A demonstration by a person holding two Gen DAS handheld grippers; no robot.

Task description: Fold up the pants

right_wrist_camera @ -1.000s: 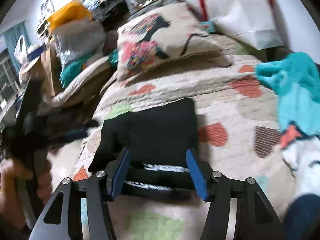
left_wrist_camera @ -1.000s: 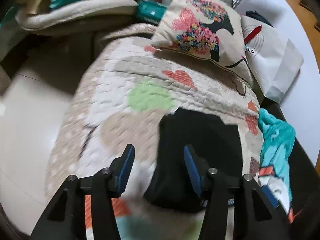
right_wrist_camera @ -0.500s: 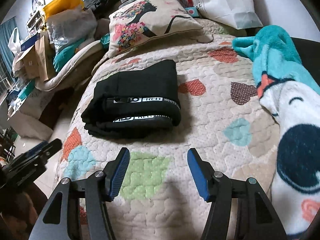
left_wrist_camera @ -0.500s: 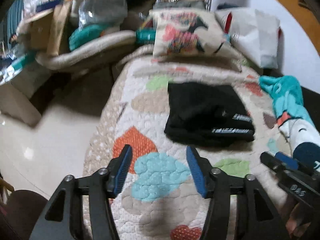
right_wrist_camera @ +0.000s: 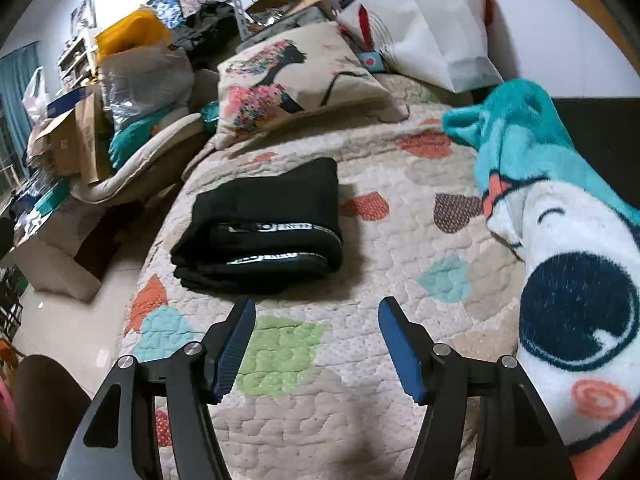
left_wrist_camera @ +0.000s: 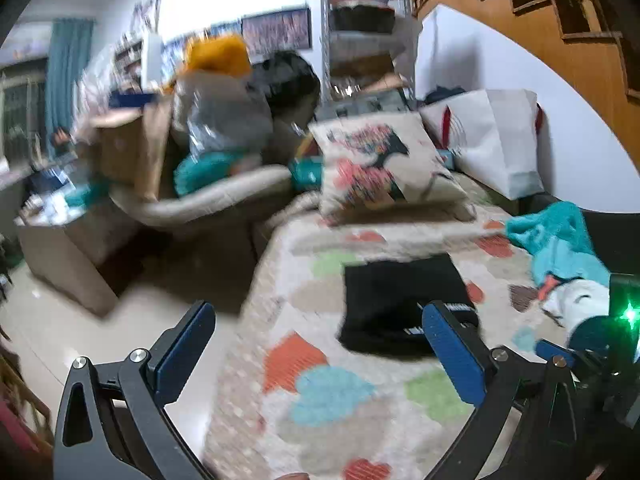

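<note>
The black pants (right_wrist_camera: 264,228) lie folded into a compact stack on the quilted bed cover (right_wrist_camera: 392,248), waistband lettering facing me. They also show in the left wrist view (left_wrist_camera: 400,300), blurred. My right gripper (right_wrist_camera: 316,320) is open and empty, held above the quilt a short way in front of the pants. My left gripper (left_wrist_camera: 316,332) is open wide and empty, raised off the bed's left front side; its right finger overlaps the pants' near edge in view without touching them. The other gripper's body (left_wrist_camera: 592,364) shows at the lower right of the left wrist view.
A printed pillow (right_wrist_camera: 292,76) and a white paper bag (right_wrist_camera: 432,28) sit at the bed's head. A teal and white plush blanket (right_wrist_camera: 560,208) lies along the right side. Boxes, bags and a rolled mattress (right_wrist_camera: 120,120) crowd the floor at the left.
Both grippers have pulled back and up from the folded pants. The left gripper's jaws have opened wider and its view swung upward toward the room. The pants have not moved.
</note>
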